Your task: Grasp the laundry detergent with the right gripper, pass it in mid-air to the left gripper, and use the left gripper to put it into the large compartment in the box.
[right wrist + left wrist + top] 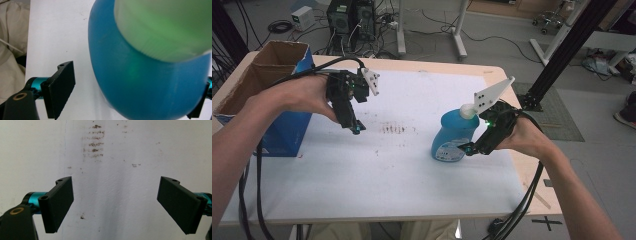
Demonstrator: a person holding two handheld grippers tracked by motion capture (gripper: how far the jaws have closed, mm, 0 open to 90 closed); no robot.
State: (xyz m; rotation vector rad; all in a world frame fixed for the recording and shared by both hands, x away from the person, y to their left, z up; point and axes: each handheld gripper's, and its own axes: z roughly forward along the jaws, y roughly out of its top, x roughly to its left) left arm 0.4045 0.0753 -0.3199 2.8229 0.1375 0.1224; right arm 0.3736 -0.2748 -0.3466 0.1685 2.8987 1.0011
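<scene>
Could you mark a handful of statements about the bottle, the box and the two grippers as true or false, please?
1. The blue bottle stands upright on the table. True.
2. The right gripper has its jaws spread around the bottle. True: in the right gripper view one jaw stands clear of the bottle's side; the other is mostly hidden behind it.
3. The left gripper holds the cardboard box. False: it is open with nothing between its jaws, above the white table cover.
4. The bottle lies inside the box. False: it stands on the table, far to the box's right.
5. Brown stains mark the cover between the grippers. True.
</scene>
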